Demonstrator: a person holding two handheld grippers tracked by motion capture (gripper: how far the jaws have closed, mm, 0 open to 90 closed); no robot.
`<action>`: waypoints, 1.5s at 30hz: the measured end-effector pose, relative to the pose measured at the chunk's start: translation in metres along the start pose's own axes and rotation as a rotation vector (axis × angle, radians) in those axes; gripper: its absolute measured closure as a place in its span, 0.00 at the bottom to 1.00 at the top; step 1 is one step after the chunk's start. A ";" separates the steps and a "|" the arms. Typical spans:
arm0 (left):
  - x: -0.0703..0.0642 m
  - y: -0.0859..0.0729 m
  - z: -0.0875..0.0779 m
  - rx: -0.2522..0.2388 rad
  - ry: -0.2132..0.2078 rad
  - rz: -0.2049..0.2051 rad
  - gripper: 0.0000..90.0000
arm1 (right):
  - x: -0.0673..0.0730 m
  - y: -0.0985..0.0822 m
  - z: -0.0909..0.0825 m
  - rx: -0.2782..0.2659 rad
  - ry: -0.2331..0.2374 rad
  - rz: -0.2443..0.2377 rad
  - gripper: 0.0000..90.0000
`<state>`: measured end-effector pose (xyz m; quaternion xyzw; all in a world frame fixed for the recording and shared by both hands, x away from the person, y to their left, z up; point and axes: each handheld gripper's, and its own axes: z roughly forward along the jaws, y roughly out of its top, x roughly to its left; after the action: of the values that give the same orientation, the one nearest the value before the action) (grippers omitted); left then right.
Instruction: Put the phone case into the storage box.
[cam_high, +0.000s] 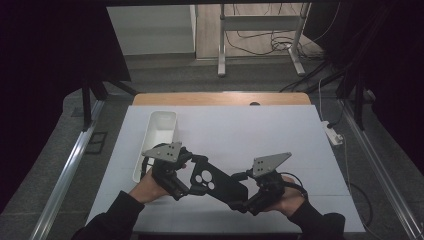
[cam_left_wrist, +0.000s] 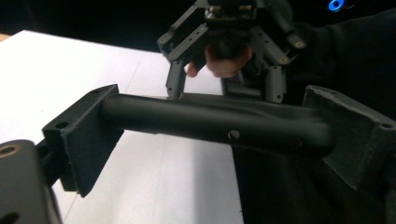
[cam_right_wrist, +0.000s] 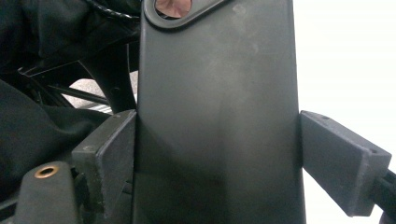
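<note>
Black plastic bracket (cam_high: 215, 182) lengthwise between both tools, left tool (cam_high: 186, 176) and right tool (cam_high: 248, 200) each clamped on an end.

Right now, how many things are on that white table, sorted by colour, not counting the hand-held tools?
Black: 1, a flat black case with round cut-outs, held between the left tool and the right tool.
White: 1, a long white tray at the table's left side.
Total: 2.
</note>
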<state>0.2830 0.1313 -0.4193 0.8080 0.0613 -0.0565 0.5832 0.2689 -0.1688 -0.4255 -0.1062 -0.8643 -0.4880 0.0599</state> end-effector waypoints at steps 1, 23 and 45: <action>0.000 0.000 -0.001 -0.005 -0.008 0.001 0.10 | 0.000 0.000 0.000 0.000 0.003 0.000 0.16; -0.001 0.003 0.000 0.037 0.012 -0.043 0.17 | 0.001 -0.001 0.002 0.024 -0.072 -0.062 0.13; 0.006 0.007 -0.003 0.135 0.214 -0.144 0.17 | -0.003 -0.005 0.011 0.132 -0.248 -0.047 0.00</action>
<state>0.2899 0.1323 -0.4130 0.8402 0.1768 -0.0158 0.5123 0.2702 -0.1627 -0.4362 -0.1411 -0.8976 -0.4144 -0.0520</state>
